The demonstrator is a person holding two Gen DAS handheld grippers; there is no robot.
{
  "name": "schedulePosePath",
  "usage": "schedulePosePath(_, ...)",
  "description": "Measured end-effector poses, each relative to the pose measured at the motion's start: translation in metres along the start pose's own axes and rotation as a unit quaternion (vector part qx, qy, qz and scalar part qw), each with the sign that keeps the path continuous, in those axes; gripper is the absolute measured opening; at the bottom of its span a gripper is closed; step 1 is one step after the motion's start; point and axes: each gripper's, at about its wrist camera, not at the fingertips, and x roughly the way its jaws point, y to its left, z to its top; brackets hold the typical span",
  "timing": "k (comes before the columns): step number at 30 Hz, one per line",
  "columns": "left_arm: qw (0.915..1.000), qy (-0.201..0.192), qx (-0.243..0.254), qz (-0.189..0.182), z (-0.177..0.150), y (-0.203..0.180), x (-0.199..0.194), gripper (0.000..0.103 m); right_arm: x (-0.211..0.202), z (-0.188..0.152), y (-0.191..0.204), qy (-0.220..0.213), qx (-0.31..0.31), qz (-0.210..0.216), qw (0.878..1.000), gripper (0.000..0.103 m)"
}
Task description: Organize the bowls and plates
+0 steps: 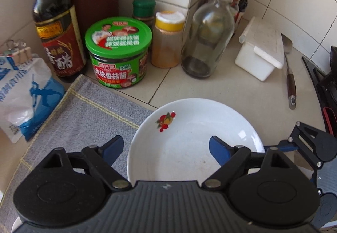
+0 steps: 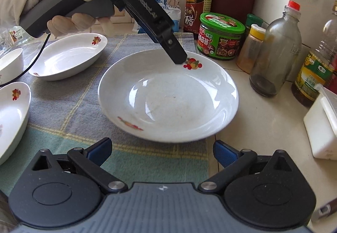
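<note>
A white round plate (image 2: 168,96) with red fruit prints lies on the right edge of a grey checked cloth (image 2: 63,106), partly over the tiled counter. My left gripper (image 1: 166,146) hovers open over the plate (image 1: 189,134), its left finger outside the rim and its right finger above the inside; the pads touch nothing. In the right wrist view, a gloved hand (image 2: 69,1) holds that left gripper (image 2: 180,60) over the plate's far rim. My right gripper (image 2: 163,148) stands open just short of the near rim, with nothing between its fingers. Further left sit a white oval dish (image 2: 67,56), a second dish (image 2: 10,115) and a white bowl (image 2: 10,62).
Behind the plate stand a vinegar bottle (image 1: 56,28), a green-lidded sauce jar (image 1: 118,54), a yellow-capped spice jar (image 1: 168,39) and a glass bottle (image 1: 208,35). A white lidded box (image 1: 259,51) and a spatula (image 1: 290,77) lie to the right. A salt bag (image 1: 23,94) sits left.
</note>
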Motion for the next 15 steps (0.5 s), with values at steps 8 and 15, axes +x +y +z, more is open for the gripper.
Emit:
schedulePosePath(8,0.9973,-0.049,-0.016,0.052,-0.018,-0.03,-0.06,0.092,-0.039,-0.015,0.021,-0.034,0.021,0.016,0.999,0.103)
schedulePosePath(15,0.9893,-0.079,-0.036,0.117,-0.059,-0.06,-0.108,0.095,-0.061,-0.025,0.044,-0.039,-0.009,0.039,0.998,0.103)
